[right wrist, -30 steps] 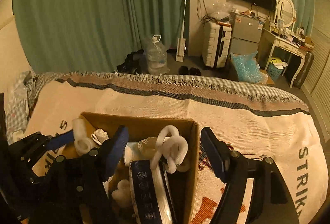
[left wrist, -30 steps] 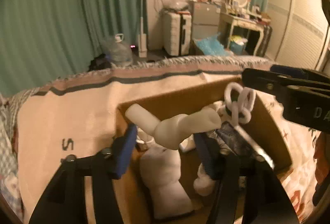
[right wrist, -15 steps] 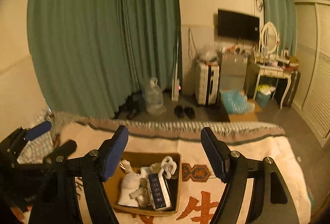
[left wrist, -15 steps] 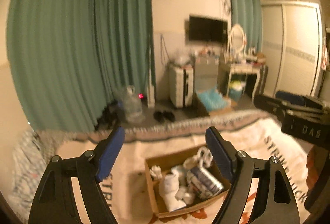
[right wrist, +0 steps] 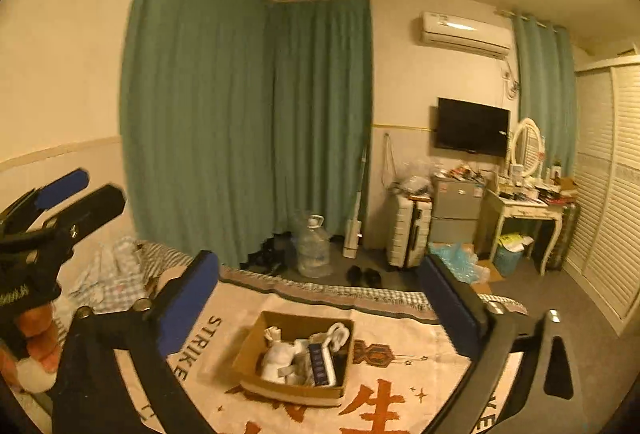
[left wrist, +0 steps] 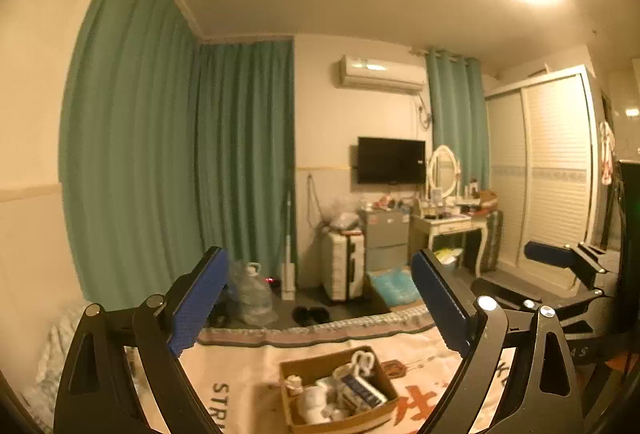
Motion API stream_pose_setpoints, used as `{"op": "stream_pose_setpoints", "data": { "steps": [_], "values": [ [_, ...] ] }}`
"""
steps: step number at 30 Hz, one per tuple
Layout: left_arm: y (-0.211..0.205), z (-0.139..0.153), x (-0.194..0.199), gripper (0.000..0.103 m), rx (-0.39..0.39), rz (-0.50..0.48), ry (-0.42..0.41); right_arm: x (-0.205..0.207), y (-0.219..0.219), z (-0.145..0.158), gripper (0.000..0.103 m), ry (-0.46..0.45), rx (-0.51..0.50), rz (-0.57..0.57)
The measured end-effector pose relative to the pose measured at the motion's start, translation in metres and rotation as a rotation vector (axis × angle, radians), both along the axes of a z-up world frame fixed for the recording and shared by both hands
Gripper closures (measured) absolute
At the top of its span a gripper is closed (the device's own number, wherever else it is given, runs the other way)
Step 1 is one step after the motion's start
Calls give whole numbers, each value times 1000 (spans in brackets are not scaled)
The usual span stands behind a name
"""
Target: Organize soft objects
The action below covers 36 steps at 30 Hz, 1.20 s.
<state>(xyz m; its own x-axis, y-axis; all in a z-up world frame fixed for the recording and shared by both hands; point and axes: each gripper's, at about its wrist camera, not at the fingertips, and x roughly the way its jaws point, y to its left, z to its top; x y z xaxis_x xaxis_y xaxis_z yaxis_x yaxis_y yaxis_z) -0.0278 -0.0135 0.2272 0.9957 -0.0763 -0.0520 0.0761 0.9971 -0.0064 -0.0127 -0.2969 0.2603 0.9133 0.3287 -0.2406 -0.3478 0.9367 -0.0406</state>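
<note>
A cardboard box [left wrist: 340, 420] [right wrist: 248, 354] sits on the bed blanket, holding white soft toys [right wrist: 280, 358] [left wrist: 312, 400], a white looped chain [right wrist: 338, 334] and a dark blue packet [right wrist: 320, 364]. My left gripper [left wrist: 316, 298] is open and empty, held high above the box. My right gripper [right wrist: 320, 294] is open and empty, also high above it. The right gripper shows at the right of the left wrist view [left wrist: 560, 266]; the left gripper shows at the left of the right wrist view [right wrist: 64, 198].
The cream blanket [right wrist: 400, 354] with printed letters covers the bed. A checked cloth [right wrist: 116, 270] lies at its left. Beyond the bed stand a water jug [right wrist: 314, 250], suitcase [right wrist: 408, 230], dressing table [right wrist: 524, 210], green curtains [right wrist: 240, 134] and wardrobe [right wrist: 608, 202].
Both grippers have risen far above the box and drawn back. The left gripper, which stood around a white soft toy in the box, is now empty; the toy lies in the box.
</note>
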Motion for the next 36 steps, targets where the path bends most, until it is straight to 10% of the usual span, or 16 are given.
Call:
{"op": "stream_pose_setpoints", "data": {
  "steps": [22, 36],
  "values": [
    [14, -202, 57, 9, -3, 204, 403, 50, 6, -239, 0, 345, 25, -43],
    [15, -216, 53, 9, -2, 187, 424, 52, 14, -241, 0, 333, 16, -60]
  ]
}}
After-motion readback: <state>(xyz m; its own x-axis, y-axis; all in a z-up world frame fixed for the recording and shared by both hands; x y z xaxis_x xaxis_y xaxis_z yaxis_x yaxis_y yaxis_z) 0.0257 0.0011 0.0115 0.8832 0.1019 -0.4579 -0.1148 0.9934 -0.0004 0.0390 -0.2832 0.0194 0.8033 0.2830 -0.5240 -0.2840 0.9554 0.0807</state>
